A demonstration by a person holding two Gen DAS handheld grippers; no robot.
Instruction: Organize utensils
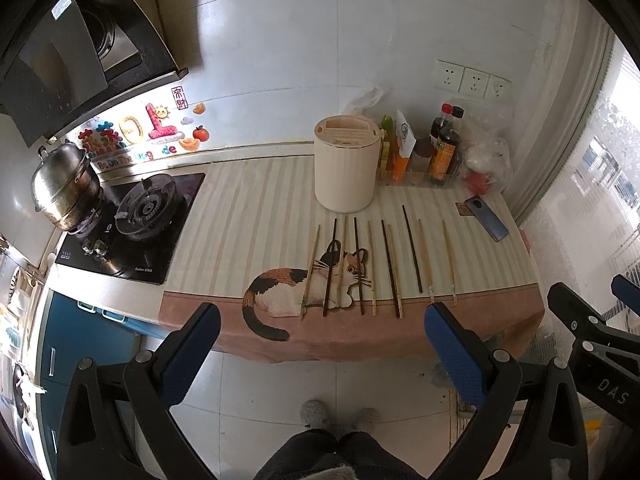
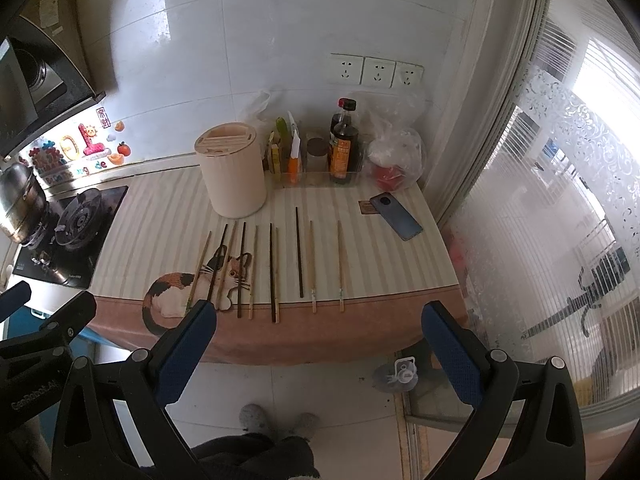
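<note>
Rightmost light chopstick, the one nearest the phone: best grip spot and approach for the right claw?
Grip the rightmost light chopstick near mid-shaft, coming from above with the right claw spanning its width. It lies flat, pointing away from the counter edge, with clear cloth on both sides; its left neighbour is well apart. Probably avoid the thin near tip.

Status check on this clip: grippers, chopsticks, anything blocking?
Left hand-held gripper open, empty. Right hand-held gripper open, empty. Chopsticks in a row on the cat-print cloth, untouched; holder behind them. Phone off to the side, path clear.
</note>
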